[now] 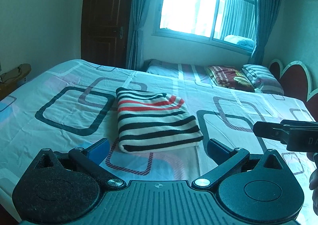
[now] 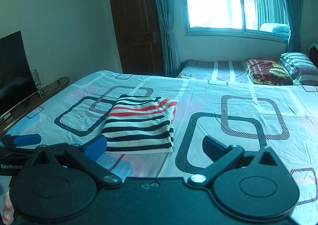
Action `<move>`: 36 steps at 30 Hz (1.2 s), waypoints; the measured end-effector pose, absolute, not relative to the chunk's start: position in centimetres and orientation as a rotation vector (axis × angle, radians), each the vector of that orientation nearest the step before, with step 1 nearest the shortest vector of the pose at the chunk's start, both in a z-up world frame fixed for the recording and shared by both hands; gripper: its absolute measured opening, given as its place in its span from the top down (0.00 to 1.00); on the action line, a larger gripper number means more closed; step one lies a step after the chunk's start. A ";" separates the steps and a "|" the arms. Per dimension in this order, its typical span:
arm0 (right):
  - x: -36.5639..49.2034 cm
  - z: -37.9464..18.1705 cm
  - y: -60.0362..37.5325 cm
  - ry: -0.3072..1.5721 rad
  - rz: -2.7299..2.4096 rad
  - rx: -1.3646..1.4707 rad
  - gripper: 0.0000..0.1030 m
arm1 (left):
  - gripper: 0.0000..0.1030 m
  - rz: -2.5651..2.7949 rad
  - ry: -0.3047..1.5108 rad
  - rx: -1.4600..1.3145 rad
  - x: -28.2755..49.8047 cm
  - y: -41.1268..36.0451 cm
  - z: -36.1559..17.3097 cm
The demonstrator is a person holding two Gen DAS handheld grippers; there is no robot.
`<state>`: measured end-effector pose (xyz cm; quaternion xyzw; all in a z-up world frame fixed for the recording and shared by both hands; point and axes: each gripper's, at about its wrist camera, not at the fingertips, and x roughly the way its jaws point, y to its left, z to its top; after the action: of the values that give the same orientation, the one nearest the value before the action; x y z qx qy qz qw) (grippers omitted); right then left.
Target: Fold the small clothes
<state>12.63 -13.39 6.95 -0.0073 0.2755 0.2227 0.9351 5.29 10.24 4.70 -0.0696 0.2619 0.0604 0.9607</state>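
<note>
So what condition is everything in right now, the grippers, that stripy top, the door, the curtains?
Left gripper: open, empty, hovering short of the garment.
Right gripper: open, empty.
Striped garment: folded into a compact rectangle, lying flat on the bed.
Door: closed.
Curtains: drawn aside, tied back.
TV: screen dark.

Television (image 2: 12,78) cut off at left edge.

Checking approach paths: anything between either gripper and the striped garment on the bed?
Nothing visible. The folded striped garment lies alone on the bedsheet; only bare sheet separates it from the open left gripper and the open right gripper.
</note>
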 end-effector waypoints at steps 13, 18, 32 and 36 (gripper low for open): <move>12.5 6.9 -13.7 0.569 0.438 -0.003 0.01 | 0.00 0.109 0.532 -0.119 5.8 9.9 4.9; 12.7 6.8 -13.8 0.577 0.436 0.001 0.01 | 0.00 0.108 0.535 -0.114 5.7 9.8 4.9; 12.7 6.8 -13.7 0.571 0.438 -0.004 0.01 | 0.00 0.108 0.534 -0.094 6.2 9.9 4.9; 12.6 6.8 -13.7 0.571 0.436 0.000 0.01 | 0.00 0.107 0.533 -0.090 6.3 10.0 5.0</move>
<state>12.62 -13.69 6.76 -0.0001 0.2795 0.2132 0.9362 6.30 9.97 4.97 -0.0443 0.2632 0.0528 0.9623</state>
